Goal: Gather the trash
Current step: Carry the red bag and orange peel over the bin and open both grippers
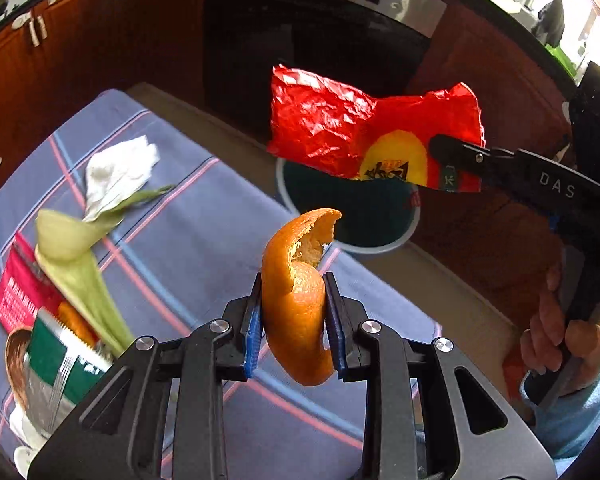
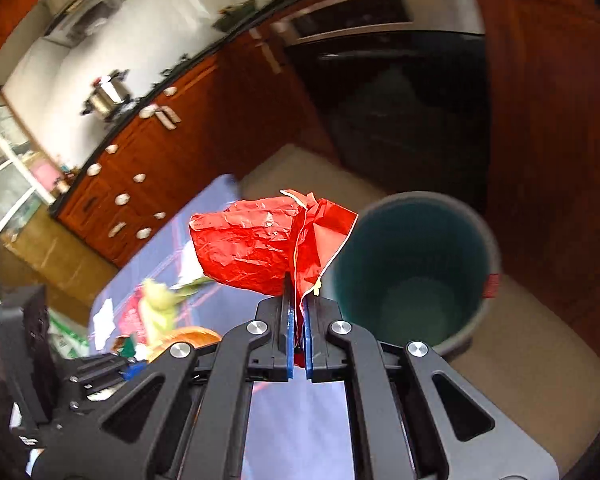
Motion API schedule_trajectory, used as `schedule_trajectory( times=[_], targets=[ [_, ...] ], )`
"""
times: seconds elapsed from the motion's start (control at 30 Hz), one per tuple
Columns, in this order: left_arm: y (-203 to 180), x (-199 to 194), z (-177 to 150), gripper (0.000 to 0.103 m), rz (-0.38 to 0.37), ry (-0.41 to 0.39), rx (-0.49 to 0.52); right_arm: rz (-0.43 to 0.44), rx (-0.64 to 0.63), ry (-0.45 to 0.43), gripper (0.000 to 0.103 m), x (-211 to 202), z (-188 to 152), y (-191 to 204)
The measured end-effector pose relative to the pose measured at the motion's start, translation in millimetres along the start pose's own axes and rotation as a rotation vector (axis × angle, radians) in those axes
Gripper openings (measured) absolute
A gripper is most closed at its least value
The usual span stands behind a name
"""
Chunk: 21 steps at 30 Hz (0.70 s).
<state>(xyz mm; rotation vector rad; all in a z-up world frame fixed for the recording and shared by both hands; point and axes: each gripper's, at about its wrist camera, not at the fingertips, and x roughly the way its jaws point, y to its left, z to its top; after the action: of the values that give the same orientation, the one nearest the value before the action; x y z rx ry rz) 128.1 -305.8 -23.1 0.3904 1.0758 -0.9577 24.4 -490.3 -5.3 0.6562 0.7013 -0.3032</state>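
Observation:
My left gripper (image 1: 294,292) is shut on a curled orange peel (image 1: 296,304), held above the table's far edge. Over a dark green bin (image 1: 364,220) on the floor, the right gripper (image 1: 444,148) carries a crumpled red wrapper (image 1: 340,128) with a yellow emblem. In the right wrist view that gripper (image 2: 298,300) is shut on the red wrapper (image 2: 260,248), and the bin (image 2: 412,272) stands just right of it, its bottom pale. A white tissue (image 1: 120,172) and a pale green vegetable scrap (image 1: 72,252) lie on the blue tablecloth (image 1: 188,216).
A red packet (image 1: 20,300), a green-and-white carton (image 1: 60,356) and a bowl (image 1: 16,364) sit at the table's left. Wooden cabinets (image 2: 152,160) and a dark oven (image 2: 400,100) stand behind the bin. A person's hand (image 1: 560,336) grips the right tool's handle.

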Motion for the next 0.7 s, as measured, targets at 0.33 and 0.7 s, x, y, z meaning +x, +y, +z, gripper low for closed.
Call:
schedule_trajectory(
  times=[0.33, 0.7],
  targets=[
    [-52.7, 106.2, 71.2, 0.029, -0.042, 0.118, 0.099, -0.203, 0.065, 0.125, 0.004, 45.5, 10.8, -77.9],
    [-48.1, 202.4, 95.0, 0.047, -0.017, 0.276, 0.077, -0.194, 0.129, 0.312, 0.055, 130.9, 11.8, -112.6]
  ],
)
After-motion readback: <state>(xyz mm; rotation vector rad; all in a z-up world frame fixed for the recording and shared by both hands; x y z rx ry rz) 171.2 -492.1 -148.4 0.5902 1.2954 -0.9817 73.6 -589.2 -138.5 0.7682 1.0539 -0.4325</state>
